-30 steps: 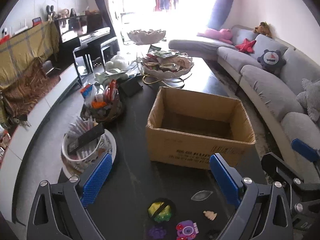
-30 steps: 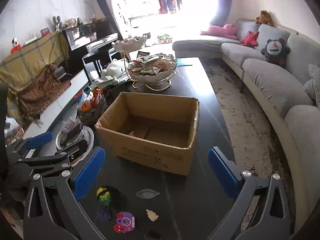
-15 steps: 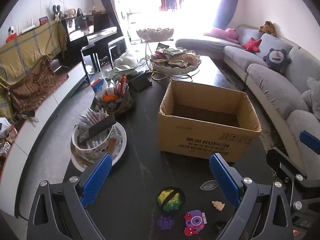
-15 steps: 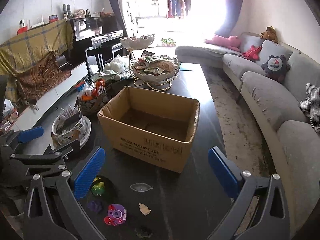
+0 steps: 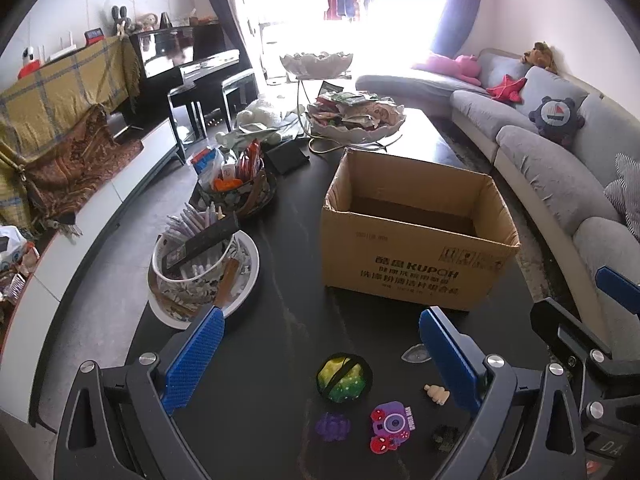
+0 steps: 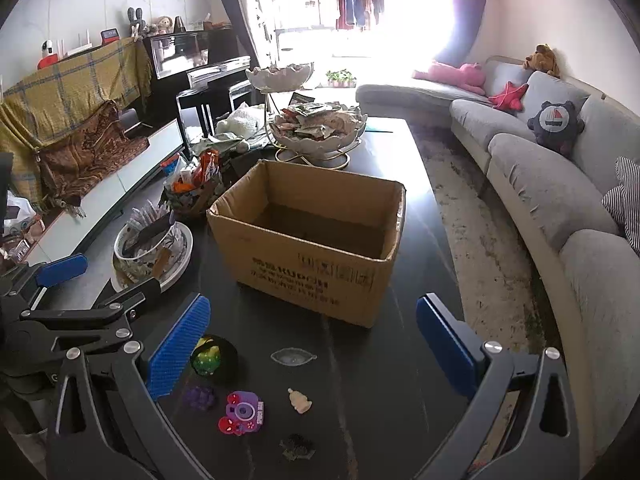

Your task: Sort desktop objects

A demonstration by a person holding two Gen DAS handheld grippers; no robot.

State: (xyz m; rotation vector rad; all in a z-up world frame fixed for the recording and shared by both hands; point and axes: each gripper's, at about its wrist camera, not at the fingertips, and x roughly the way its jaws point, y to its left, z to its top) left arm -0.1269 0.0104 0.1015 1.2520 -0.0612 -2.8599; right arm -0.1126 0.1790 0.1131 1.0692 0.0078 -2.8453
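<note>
Both the left gripper (image 5: 320,356) and right gripper (image 6: 312,340) were held with jaws released, empty; the ball (image 5: 344,376) below the left jaws was best straddled squarely before boxing in the box (image 5: 416,248)

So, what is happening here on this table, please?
A person holds two grippers above a dark table, and both are open and empty. The left gripper and the right gripper hover over a few small items: a green-yellow ball, a purple camera charm, a purple trinket and a small beige figure. An open cardboard box stands just behind them. Nothing is gripped yet, so sorting seems about to begin.
</note>
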